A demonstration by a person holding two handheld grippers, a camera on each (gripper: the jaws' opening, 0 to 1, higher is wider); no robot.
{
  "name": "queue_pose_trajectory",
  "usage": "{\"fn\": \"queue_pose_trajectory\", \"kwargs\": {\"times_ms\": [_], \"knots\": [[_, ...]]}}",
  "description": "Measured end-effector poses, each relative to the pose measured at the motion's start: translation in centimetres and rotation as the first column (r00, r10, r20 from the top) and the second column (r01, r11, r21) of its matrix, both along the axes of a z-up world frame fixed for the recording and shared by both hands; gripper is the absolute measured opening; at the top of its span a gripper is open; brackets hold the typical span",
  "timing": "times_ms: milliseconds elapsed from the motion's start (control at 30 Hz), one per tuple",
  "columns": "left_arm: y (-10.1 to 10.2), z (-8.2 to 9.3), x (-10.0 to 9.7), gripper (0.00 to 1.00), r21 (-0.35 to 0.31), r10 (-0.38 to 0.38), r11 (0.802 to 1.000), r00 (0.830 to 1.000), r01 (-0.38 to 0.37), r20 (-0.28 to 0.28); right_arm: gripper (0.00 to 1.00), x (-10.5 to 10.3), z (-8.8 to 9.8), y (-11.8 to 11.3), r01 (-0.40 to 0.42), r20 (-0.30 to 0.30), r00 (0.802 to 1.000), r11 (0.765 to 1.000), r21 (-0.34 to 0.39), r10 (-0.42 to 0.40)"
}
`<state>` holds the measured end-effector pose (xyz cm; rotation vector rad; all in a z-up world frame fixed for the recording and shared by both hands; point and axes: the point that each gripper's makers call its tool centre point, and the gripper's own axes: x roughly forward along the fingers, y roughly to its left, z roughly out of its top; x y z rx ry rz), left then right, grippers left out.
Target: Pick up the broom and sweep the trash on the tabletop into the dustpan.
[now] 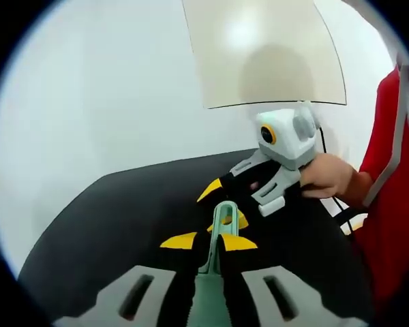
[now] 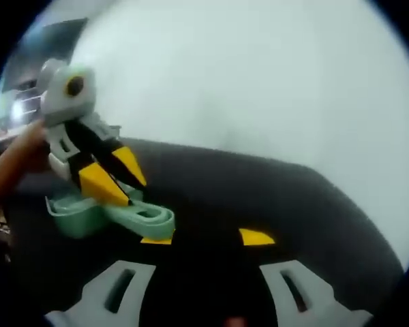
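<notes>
A mint-green plastic handle (image 1: 213, 272) with a hanging hole at its far end runs forward between my left gripper's (image 1: 210, 241) yellow-tipped jaws, which are shut on it. In the right gripper view the same handle (image 2: 146, 216) widens into a green body (image 2: 68, 208) under my left gripper (image 2: 119, 178). I cannot tell whether it belongs to the broom or the dustpan. My right gripper (image 2: 206, 238) stands open, empty, with its left tip just short of the handle's end. From the left gripper view, my right gripper (image 1: 225, 204) hovers at that end over the black tabletop (image 1: 123, 211).
A white wall (image 1: 123, 88) rises behind the black tabletop (image 2: 293, 197), with a pale beige panel (image 1: 266, 48) high on it. A person's hand (image 1: 327, 177) and red sleeve (image 1: 388, 204) hold the right gripper; another hand (image 2: 13, 163) shows at the left.
</notes>
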<state>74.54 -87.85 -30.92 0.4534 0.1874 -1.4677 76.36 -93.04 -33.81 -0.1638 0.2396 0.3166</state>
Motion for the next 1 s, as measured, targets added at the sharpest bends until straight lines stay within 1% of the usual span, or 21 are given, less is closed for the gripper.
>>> {"fn": "queue_pose_trajectory", "kwargs": {"times_ms": [133, 233, 300, 367, 433, 467, 500, 533, 600, 633, 700, 767, 833, 933, 1000], "knots": [[-0.1, -0.1, -0.4, 0.06, 0.018, -0.033, 0.999, 0.999, 0.033, 0.0, 0.36, 0.1, 0.2, 0.0, -0.002, 0.009, 1.0, 1.0, -0.003, 0.002], [0.0, -0.2, -0.2, 0.05, 0.043, -0.038, 0.998, 0.999, 0.037, 0.02, 0.36, 0.0, 0.4, 0.1, -0.008, 0.021, 1.0, 1.0, -0.003, 0.008], [0.0, -0.4, -0.3, 0.03, 0.048, -0.04, 0.998, 0.999, 0.039, 0.01, 0.36, 0.0, 0.6, 0.2, -0.008, 0.037, 0.999, 1.0, -0.022, 0.009], [0.0, -0.4, -0.4, 0.02, 0.045, -0.041, 0.998, 0.999, 0.041, 0.011, 0.36, 0.1, 0.6, 0.2, -0.005, 0.038, 0.999, 1.0, -0.024, 0.006], [0.2, -0.3, -0.6, 0.03, 0.046, -0.034, 0.998, 0.999, 0.032, 0.031, 0.37, 0.2, 0.6, 0.1, -0.002, 0.035, 0.999, 1.0, -0.016, 0.003], [0.4, -0.3, -0.6, 0.03, 0.056, -0.024, 0.998, 0.999, 0.023, 0.03, 0.37, 0.3, 0.5, 0.1, 0.002, 0.03, 1.0, 1.0, -0.013, -0.001], [0.8, -0.1, -0.4, 0.06, 0.061, 0.008, 0.998, 1.0, -0.009, 0.022, 0.37, 0.2, 0.5, 0.1, 0.002, 0.028, 1.0, 1.0, -0.005, -0.002], [1.0, 0.2, -0.4, 0.09, 0.054, 0.028, 0.998, 1.0, -0.029, 0.015, 0.37, 0.2, 0.5, 0.0, 0.001, 0.028, 1.0, 1.0, 0.005, -0.001], [1.5, 0.8, -0.8, 0.13, 0.032, 0.024, 0.999, 1.0, -0.024, 0.01, 0.37, 0.2, 0.7, -0.1, 0.005, 0.032, 0.999, 0.999, 0.032, -0.006], [1.6, 0.7, -1.0, 0.12, 0.033, 0.021, 0.999, 1.0, -0.021, 0.007, 0.37, 0.2, 0.7, -0.1, 0.004, 0.033, 0.999, 0.999, 0.038, -0.005], [1.7, 0.4, -1.2, 0.1, 0.055, 0.015, 0.998, 1.0, -0.016, 0.025, 0.37, 0.2, 0.5, 0.1, 0.0, 0.029, 1.0, 0.999, 0.033, -0.001], [1.6, 0.3, -1.0, 0.1, 0.059, 0.014, 0.998, 0.999, -0.015, 0.029, 0.37, 0.3, 0.5, 0.3, -0.003, 0.031, 1.0, 1.0, 0.013, 0.003], [1.7, 0.3, -0.8, 0.1, 0.067, 0.014, 0.998, 0.999, -0.016, 0.031, 0.37, 0.3, 0.5, 0.2, -0.003, 0.033, 0.999, 1.0, 0.01, 0.002], [2.0, 0.5, 0.1, 0.1, 0.066, 0.032, 0.997, 0.999, -0.034, 0.032, 0.37, 0.2, 0.6, 0.2, -0.007, 0.034, 0.999, 1.0, 0.03, 0.006], [1.8, 0.3, -0.3, 0.09, 0.071, 0.011, 0.997, 1.0, -0.013, 0.026, 0.37, 0.2, 0.7, 0.3, -0.009, 0.035, 0.999, 0.999, 0.034, 0.008]]}}
